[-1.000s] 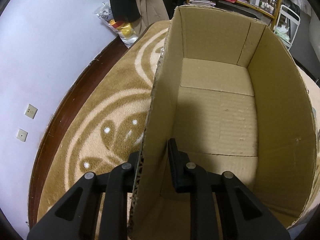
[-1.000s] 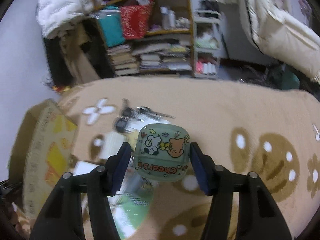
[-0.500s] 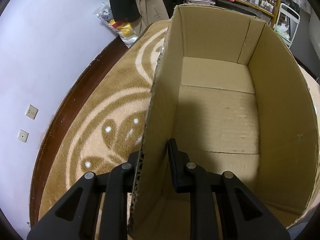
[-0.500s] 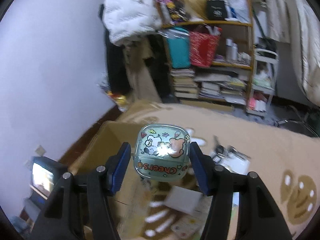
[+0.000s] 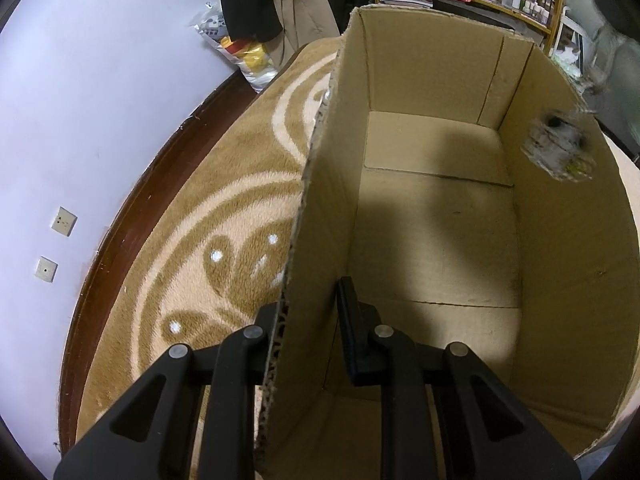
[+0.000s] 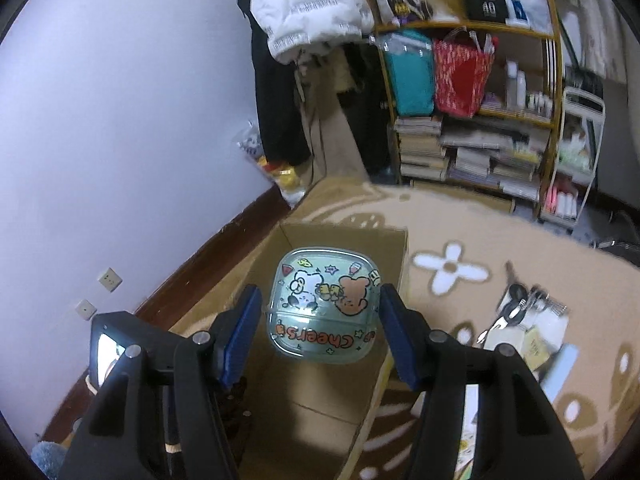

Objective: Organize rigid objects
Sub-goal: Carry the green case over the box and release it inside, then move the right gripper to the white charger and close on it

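The left tool [image 5: 310, 320] was clamped on the near left wall of the cardboard box [image 5: 436, 240], one finger outside the wall and the other inside, with the corrugated edge running up between them. Ahead of that tool the box floor lay bare, crossed by a dark shadow. High on the box's right rim, well ahead and to the right of the left tool, a blurred pale object [image 5: 560, 148] showed against the inner wall; whether it touched the wall could not be told.

The right tool [image 6: 320, 328] held its blue-padded fingers [image 6: 240, 336] just beside the flanks of a small translucent green case [image 6: 324, 308] printed with two cartoon animals and the word "Cheers". A thin gap seemed to show on the left side, so whether the pads were pressing on the case or had let go could not be told. The case hung directly between the fingers, above the open cardboard box, whose inside lay below and ahead of the tool.

To the right of the right tool, on the patterned carpet [image 6: 520, 232], lay a bunch of keys [image 6: 520, 304] and some notepads [image 6: 536, 340]. Far ahead stood a shelf [image 6: 472, 120] stacked with books and bags. To the lower left of the right tool sat the other device's small lit screen [image 6: 108, 352].
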`<state>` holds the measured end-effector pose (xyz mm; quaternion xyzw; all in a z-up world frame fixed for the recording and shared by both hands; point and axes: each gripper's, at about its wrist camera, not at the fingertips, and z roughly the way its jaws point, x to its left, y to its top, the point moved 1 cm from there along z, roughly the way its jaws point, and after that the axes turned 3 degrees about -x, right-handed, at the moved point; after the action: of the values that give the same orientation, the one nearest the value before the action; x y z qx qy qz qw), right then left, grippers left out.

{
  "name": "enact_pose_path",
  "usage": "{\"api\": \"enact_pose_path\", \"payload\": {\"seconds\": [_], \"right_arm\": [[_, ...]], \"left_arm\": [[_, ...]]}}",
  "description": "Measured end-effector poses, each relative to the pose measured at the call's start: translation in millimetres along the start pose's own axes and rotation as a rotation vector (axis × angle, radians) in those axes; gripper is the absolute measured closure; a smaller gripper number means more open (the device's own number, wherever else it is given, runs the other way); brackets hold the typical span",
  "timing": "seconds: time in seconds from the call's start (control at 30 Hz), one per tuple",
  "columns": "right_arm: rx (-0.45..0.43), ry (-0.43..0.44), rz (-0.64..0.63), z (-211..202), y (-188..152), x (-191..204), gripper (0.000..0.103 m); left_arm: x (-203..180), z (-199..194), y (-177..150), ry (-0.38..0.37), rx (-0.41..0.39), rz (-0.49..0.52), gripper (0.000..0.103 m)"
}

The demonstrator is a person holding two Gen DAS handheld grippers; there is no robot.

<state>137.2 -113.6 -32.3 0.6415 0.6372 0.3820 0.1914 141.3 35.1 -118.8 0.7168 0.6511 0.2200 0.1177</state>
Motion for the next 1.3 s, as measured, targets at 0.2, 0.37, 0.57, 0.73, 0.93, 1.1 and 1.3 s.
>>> {"api": "enact_pose_path", "payload": {"seconds": [0.2,0.37,0.57,0.73,0.93,1.1,1.3], "right_arm": [[0.054,-0.021,0.003,13.0,-10.7,-4.0,0.039],[0.047,-0.050,-0.030,11.9,-10.2,-4.2,0.039],[0.016,-0.091,-0.044,-0.4,-2.2,-14.5,0.024],[0.008,-0.146,-0.020,-3.7,6.5,-39.9,0.008],[0.002,-0.270,-0.007,-1.7,9.5,-80.4,0.007],[0.029,-0.327,0.022,11.3,4.0,-115.6,0.007],[0.085,-0.330,0.034,31.3,-11.0,-134.4,0.008]], "left_arm": [[2.7,-0.3,-0.2,-0.010,-0.003,-0.009,0.083],[4.8,0.1,-0.5,-0.012,-0.005,-0.014,0.083],[6.0,0.3,0.4,-0.014,-0.006,-0.020,0.083],[6.2,-3.3,-0.3,-0.027,-0.016,-0.014,0.085],[6.9,-2.9,-0.3,-0.020,-0.014,-0.018,0.085],[6.8,-3.9,-0.6,-0.034,-0.024,-0.014,0.085],[6.8,-2.2,0.4,-0.020,-0.022,-0.013,0.085]]}}
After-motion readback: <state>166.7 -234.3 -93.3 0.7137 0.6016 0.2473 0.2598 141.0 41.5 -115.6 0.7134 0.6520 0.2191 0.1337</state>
